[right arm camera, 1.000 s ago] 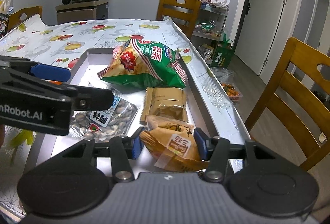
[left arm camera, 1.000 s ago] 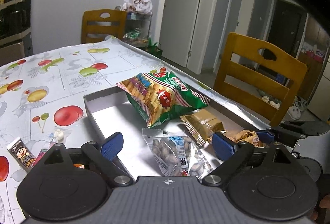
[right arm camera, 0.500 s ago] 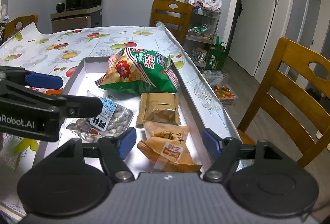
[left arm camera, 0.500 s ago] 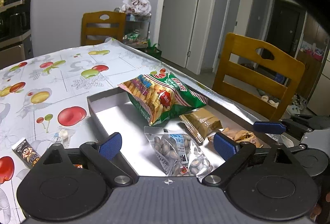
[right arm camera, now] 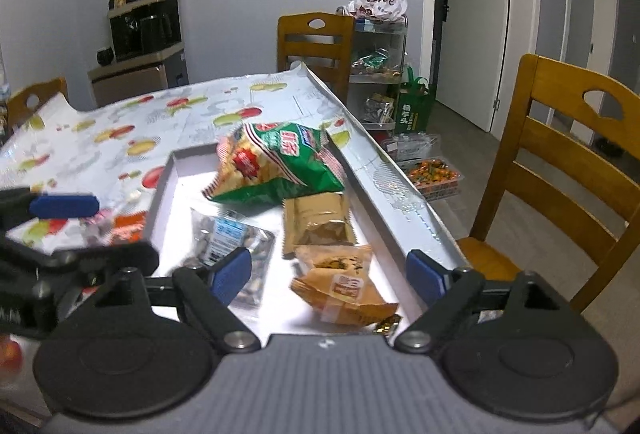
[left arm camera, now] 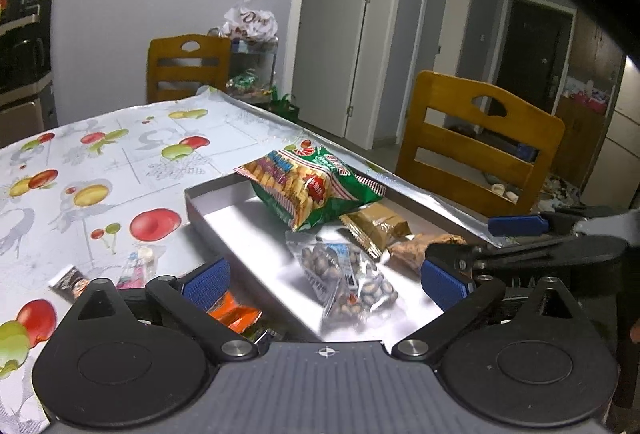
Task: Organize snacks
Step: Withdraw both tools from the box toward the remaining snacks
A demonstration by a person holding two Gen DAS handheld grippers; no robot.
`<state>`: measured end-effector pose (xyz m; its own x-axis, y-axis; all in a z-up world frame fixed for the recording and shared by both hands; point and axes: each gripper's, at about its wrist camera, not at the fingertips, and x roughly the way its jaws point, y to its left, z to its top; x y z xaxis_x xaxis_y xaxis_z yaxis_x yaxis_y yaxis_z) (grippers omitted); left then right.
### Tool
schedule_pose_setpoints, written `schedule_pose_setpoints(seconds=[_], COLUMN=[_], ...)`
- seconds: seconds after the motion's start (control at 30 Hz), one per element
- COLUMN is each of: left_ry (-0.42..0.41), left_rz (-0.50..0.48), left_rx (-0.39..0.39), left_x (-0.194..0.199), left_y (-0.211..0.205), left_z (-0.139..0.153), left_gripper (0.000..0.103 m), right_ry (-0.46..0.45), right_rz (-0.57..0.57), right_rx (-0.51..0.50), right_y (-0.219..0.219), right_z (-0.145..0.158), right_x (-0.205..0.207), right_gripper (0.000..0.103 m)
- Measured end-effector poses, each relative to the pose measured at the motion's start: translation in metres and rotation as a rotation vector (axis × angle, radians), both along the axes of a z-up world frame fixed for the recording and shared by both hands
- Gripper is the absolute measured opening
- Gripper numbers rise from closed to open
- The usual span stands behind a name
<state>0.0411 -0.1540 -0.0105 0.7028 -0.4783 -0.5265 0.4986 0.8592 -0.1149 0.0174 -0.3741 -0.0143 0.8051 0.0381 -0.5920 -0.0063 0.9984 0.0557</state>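
A shallow grey tray [left arm camera: 208, 210] on the fruit-print tablecloth holds a green chip bag [left arm camera: 312, 190] [right arm camera: 276, 162], a brown packet [right arm camera: 316, 222], a clear bag of nuts [left arm camera: 344, 274] [right arm camera: 228, 238] and orange pastry packets [right arm camera: 340, 282]. My left gripper [left arm camera: 324, 282] hovers over the tray's near left wall, jaws opening wide and gripping nothing, the nuts bag lying below them. My right gripper [right arm camera: 328, 276] hangs above the pastry packets, jaws opening, pads clear of them. Each gripper shows in the other's view: right gripper [left arm camera: 484, 240], left gripper [right arm camera: 98, 230].
Outside the tray's left wall lie an orange packet [left arm camera: 234, 314] and small wrapped snacks [left arm camera: 68, 280]. The table edge [right arm camera: 400, 190] runs close along the tray's right side, with a wooden chair [right arm camera: 560, 162] beyond. Another chair [right arm camera: 316, 42] and a stocked shelf cart [right arm camera: 376, 66] stand at the far end.
My right gripper let go of the orange pastry packet, spread its jaws and drew back upward. My left gripper backed away toward the left, bringing the orange packet outside the tray into sight.
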Motion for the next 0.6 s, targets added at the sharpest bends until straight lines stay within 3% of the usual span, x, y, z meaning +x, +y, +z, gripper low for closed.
schedule_pose_setpoints(seconds=[0.23,0.6], left_ry=[0.013,-0.053], left_rz=[0.033,0.18], left_rx=[-0.08,-0.156], left_x=[-0.004,0.006], left_y=[0.044,0.121], left_z=[0.016,0.053], left_gripper=[0.103,0.103], right_ry=[-0.003,-0.042], right_rz=[0.031,0.15], right_rx=[0.085,0.004], right_y=[0.015,0.08], right_z=[0.016,0.038], right_x=[-0.004,-0.014], right_gripper=[0.086,0.086])
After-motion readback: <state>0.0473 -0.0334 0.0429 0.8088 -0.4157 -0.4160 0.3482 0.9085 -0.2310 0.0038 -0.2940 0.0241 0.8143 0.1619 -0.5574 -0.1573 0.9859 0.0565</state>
